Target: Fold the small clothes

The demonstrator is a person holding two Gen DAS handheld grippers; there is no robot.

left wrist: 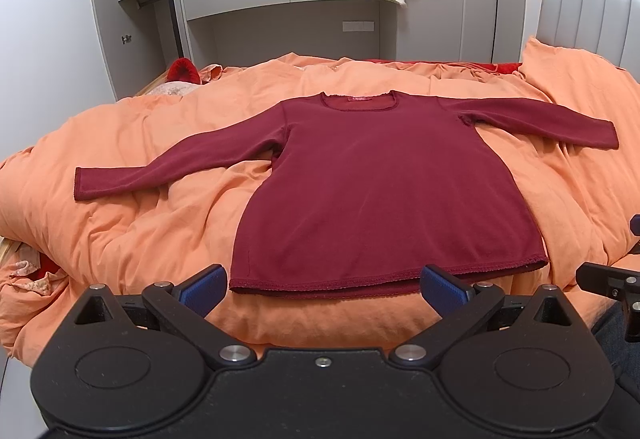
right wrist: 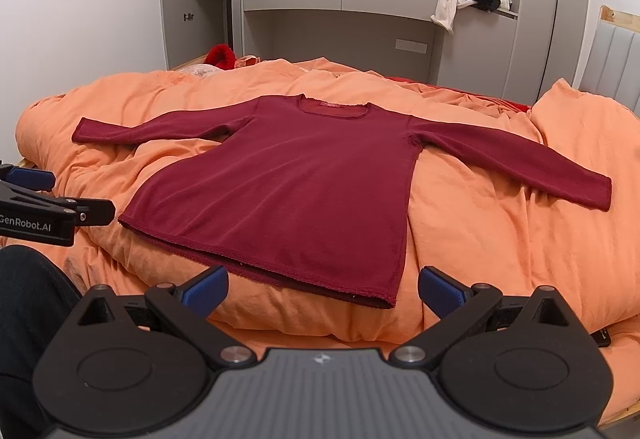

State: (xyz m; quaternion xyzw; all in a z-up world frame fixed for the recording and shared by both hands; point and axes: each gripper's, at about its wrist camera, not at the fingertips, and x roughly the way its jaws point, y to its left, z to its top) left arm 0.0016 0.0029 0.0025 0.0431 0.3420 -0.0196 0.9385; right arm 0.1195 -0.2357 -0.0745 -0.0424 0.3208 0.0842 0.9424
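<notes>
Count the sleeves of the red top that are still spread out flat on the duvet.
2. One sleeve stretches left of the red top, the other sleeve right; both lie flat on the orange duvet, unfolded.

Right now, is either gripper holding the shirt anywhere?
No. The left gripper and right gripper are both open, short of the dark red shirt, which lies flat on the orange duvet.

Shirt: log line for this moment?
shirt: flat, unfolded, sleeves out | duvet: under it | left tool: open, empty | right tool: open, empty
</notes>
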